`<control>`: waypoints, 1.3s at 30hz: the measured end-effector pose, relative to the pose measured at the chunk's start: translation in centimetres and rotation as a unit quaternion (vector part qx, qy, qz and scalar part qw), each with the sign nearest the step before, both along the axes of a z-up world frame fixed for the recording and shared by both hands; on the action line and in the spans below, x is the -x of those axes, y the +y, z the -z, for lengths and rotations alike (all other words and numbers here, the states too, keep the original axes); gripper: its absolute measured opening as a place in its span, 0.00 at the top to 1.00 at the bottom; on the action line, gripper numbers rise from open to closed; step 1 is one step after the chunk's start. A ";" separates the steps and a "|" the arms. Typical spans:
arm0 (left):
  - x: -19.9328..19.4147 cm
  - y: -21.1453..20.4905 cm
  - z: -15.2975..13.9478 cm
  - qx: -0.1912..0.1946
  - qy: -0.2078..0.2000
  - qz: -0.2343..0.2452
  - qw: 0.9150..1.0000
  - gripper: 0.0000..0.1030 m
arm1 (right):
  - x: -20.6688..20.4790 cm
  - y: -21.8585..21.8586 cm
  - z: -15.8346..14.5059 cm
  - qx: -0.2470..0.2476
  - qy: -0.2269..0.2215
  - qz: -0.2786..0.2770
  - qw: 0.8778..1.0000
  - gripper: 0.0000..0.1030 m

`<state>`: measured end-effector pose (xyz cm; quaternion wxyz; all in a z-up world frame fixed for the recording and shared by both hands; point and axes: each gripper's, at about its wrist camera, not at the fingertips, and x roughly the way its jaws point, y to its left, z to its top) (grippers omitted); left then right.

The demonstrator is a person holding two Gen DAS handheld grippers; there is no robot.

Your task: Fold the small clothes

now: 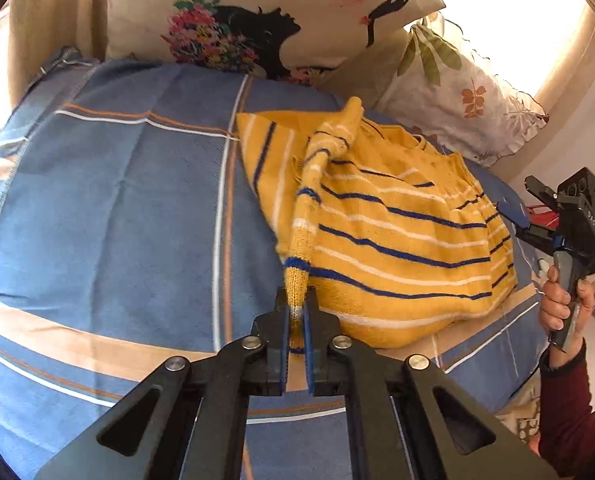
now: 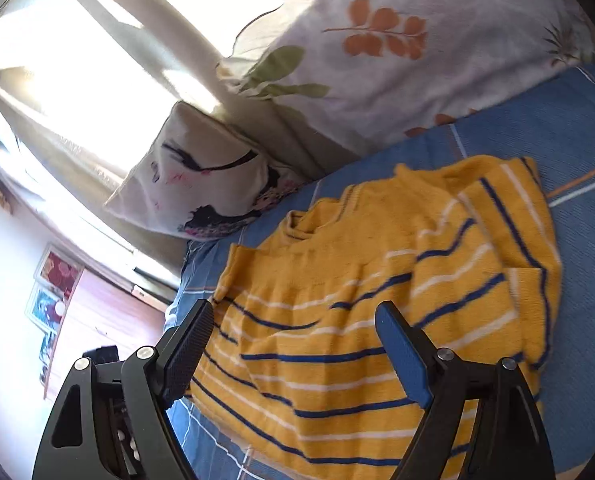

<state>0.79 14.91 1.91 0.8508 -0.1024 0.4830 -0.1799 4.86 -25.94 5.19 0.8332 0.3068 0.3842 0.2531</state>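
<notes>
surface: bed with a blue sheet [image 1: 137, 208] crossed by white, orange and tan stripes; fills left and middle of the left wrist view, right side of the right wrist view
room: printed pillow [image 1: 265, 12] with a black silhouette and flowers at top centre, leaf-print pillow [image 1: 469, 92] at upper right, both leaning at the far edge of the bed; bright window [image 2: 77, 64] with pale curtains at upper left of the right wrist view; pictures on the wall [image 2: 53, 292] at its left edge
sweater: yellow knit sweater [image 1: 397, 240] with blue and white stripes, lies on the sheet, centre-right of the left wrist view, partly folded and bunched
sweater axis: in the right wrist view, long axis runs from the collar at mid-frame down to the hem at lower centre; collar points toward the pillows
sleeve: one sleeve [image 1: 309, 208] pulled taut off the body, running from mid-frame down to bottom centre, twisted near its upper end
left gripper [image 1: 296, 332]: clenched on the sleeve cuff, cuff pinched between the blue pads
right gripper [image 2: 293, 352]: released, fingers wide apart, over the hem end of the sweater, nothing between them; contact with the knit unclear
right hand [image 1: 561, 300]: at right edge of the left wrist view, wrapped round the gripper handle
</notes>
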 end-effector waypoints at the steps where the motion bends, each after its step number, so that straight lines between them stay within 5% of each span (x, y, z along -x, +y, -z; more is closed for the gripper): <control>1: 0.2 0.3 0.2 0.009 0.003 0.001 1.000 0.94 | -0.2 1.6 -0.5 0.008 -0.007 -0.018 1.000 0.15; 3: 1.1 0.4 0.7 0.015 0.003 0.001 1.000 0.94 | -0.9 5.5 -1.0 0.030 -0.015 -0.056 0.998 0.17; 5: 2.2 -0.4 0.9 -0.001 -0.012 0.003 1.000 0.94 | -2.1 9.6 -1.0 0.065 -0.012 -0.087 0.994 0.30; 7: 3.6 -0.6 0.8 0.000 -0.029 0.004 1.000 0.94 | -3.7 13.8 -0.5 0.100 -0.003 -0.115 0.988 0.55; 11: 6.0 0.5 1.0 0.054 -0.032 0.001 0.998 0.91 | -7.4 21.9 2.2 0.228 0.018 -0.151 0.962 0.67; 13: 6.9 1.3 1.2 0.077 -0.032 -0.006 0.996 0.87 | -8.9 24.8 3.2 0.264 0.014 -0.149 0.953 0.68; 17: 8.1 2.5 1.4 0.089 -0.039 -0.025 0.995 0.79 | -11.4 29.1 3.0 0.254 -0.019 -0.156 0.954 0.67; 23: 8.8 2.8 1.0 0.093 -0.047 -0.035 0.994 0.71 | -13.5 33.2 4.4 0.283 -0.006 -0.163 0.945 0.60; 26: 9.2 2.5 0.5 0.087 -0.061 -0.036 0.994 0.62 | -11.8 30.6 1.8 0.228 -0.039 -0.145 0.962 0.59; 30: 9.4 2.0 0.3 0.094 -0.064 -0.031 0.993 0.57 | -9.0 23.2 -0.9 0.211 -0.071 -0.095 0.970 0.29; 33: 9.4 1.4 0.4 0.098 -0.061 -0.028 0.993 0.54 | -8.2 15.4 -0.5 0.226 -0.045 -0.050 0.972 0.29; 37: 9.1 0.4 0.6 0.101 -0.053 -0.023 0.993 0.54 | -8.2 2.7 3.1 0.216 0.044 0.052 0.974 0.31; 38: 9.0 0.1 0.6 0.098 -0.052 -0.023 0.994 0.54 | -8.0 -0.6 3.9 0.215 0.060 0.081 0.971 0.35; 39: 8.8 -0.1 0.5 0.095 -0.052 -0.024 0.994 0.54 | -7.5 -3.3 4.4 0.220 0.068 0.111 0.967 0.51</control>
